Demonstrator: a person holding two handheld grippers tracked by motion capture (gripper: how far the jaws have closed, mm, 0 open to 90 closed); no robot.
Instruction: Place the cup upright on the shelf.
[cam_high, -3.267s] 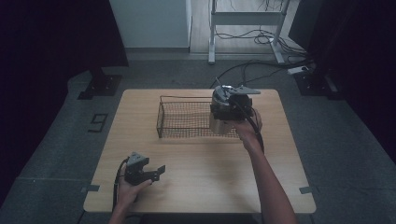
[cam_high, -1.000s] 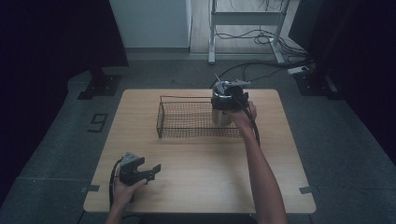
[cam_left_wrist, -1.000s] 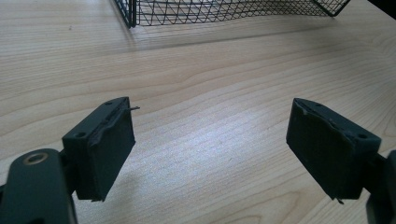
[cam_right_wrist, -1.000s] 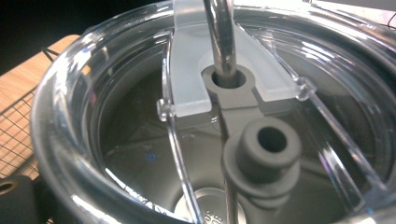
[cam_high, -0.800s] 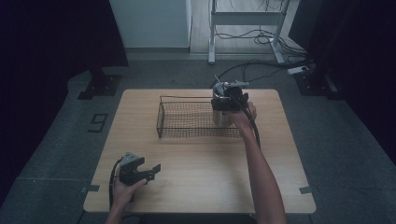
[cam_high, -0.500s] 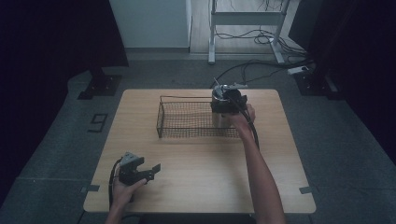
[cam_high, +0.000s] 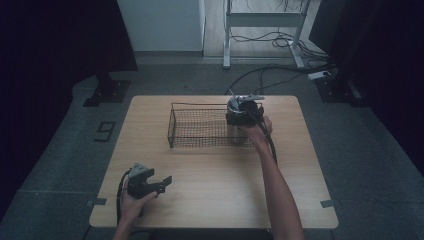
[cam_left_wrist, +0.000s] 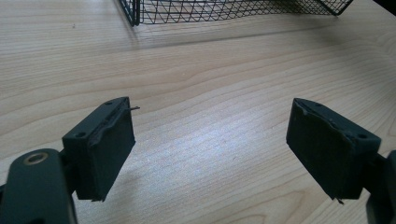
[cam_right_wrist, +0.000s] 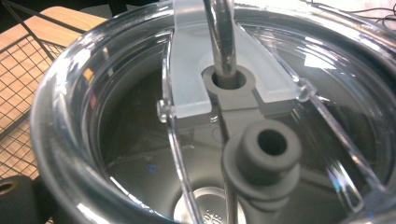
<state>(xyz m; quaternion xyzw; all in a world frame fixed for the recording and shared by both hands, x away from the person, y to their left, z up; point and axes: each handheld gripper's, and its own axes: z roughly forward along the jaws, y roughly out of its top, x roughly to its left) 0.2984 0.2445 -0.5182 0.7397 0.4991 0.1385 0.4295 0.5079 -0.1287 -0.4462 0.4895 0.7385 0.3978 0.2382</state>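
Wire basket (cam_high: 210, 127) on the wood table (cam_high: 220, 200), w/ a cup (cam_high: 239, 120) at its right end.
We see our right gripper (cam_high: 243, 107) up at the far right of the basket, right on top of the cup, which looks to stand inside the basket's right end. In the right gripper view the cup's clear lid (cam_right_wrist: 224, 93) w/ a metal straw (cam_right_wrist: 219, 32) is v. close; we can't tell if those jaws are open or closed. Our left gripper (cam_high: 159, 185) sits low near the table's front left corner, well apart from the basket, jaws wide apart & holding nothing, just bare wood between them.
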